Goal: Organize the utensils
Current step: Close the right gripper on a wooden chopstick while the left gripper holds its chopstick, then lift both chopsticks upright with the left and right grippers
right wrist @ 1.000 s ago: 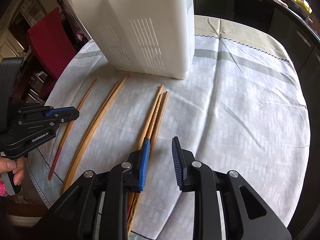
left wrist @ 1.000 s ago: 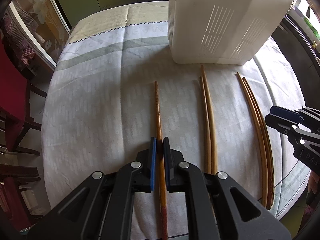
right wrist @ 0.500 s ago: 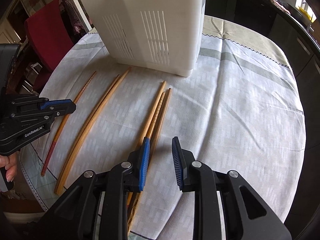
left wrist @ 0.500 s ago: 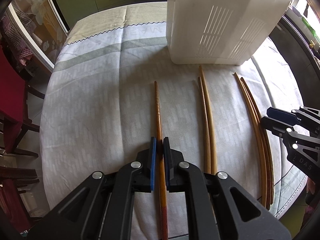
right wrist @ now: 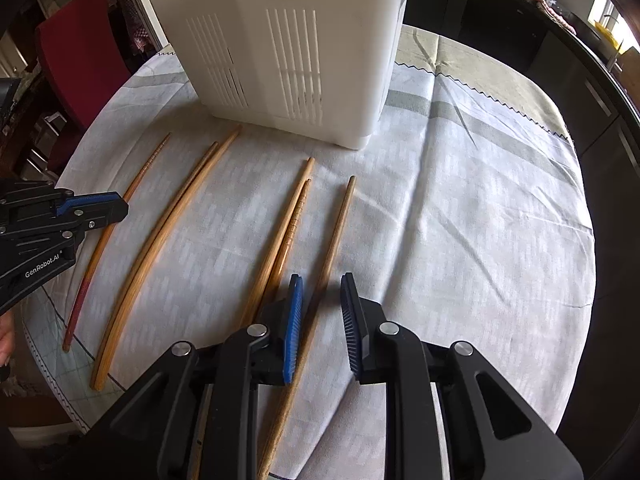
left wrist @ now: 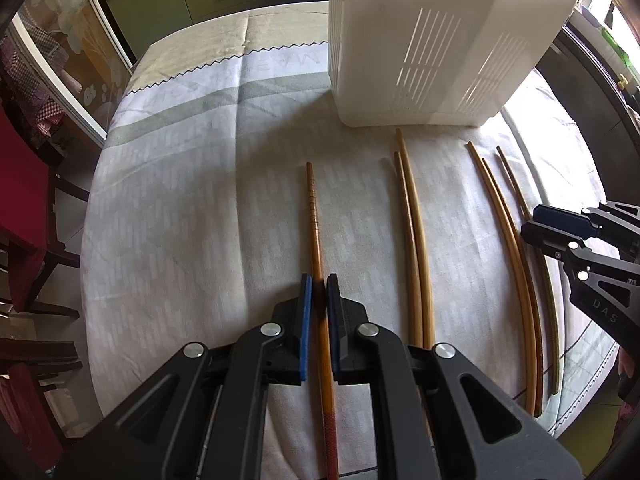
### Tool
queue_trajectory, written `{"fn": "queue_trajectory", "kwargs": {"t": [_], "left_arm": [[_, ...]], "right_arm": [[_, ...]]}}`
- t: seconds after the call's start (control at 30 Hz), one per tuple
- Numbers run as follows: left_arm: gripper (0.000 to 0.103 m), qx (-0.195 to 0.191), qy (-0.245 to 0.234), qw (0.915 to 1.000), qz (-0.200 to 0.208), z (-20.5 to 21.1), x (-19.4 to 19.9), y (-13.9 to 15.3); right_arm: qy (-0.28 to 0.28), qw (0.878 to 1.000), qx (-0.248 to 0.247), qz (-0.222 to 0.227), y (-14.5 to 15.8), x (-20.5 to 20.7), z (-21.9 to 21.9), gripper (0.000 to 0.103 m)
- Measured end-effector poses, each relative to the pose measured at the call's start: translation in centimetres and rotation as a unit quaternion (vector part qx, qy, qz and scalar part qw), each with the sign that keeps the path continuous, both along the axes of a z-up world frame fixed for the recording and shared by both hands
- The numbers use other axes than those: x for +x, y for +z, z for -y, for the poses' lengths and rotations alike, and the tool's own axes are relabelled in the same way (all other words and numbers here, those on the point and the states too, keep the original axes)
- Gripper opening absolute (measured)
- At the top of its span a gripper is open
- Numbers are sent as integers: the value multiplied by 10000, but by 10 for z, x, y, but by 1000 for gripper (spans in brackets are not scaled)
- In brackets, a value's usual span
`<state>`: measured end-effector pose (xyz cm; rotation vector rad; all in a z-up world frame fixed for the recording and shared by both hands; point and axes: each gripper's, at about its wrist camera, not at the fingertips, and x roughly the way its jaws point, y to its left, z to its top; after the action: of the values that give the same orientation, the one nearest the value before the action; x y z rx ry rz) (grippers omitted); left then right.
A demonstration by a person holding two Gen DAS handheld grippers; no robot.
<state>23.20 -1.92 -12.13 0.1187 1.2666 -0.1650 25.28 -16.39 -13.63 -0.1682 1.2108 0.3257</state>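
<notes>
White lettering "GenRobot.AI" stands on the black body of the left gripper point(right wrist: 116, 210) in the right wrist view, and "DAS" shows on the right gripper point(left wrist: 538, 228) body.

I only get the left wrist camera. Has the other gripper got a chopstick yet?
Observer: Not yet. The right gripper straddles the rightmost chopstick. Its jaws are closing, but the pads aren't touching it.
Operator: My stick runs off the bottom of my picture. Where does it stop?
Observer: The red-ended chopstick, pinched by the left gripper, stops just short of the tablecloth hem.
</notes>
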Motion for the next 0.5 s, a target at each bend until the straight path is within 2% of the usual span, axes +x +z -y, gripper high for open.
{"fn": "queue_trajectory", "kwargs": {"t": [0.17,0.3,0.5], "left_arm": [[8,30,-14,10000,-77,3,4,0],[7,8,-42,10000,-72,3,5,-1],[7,-91,-26,9999,-108,0,7,-1]], "right_arm": [[19,10000,-45,-55,1,5,-3,20],[-28,10000,-26,-1,1,7,-6,10],[-56,9999,133,34,6,10,-1,7]]}}
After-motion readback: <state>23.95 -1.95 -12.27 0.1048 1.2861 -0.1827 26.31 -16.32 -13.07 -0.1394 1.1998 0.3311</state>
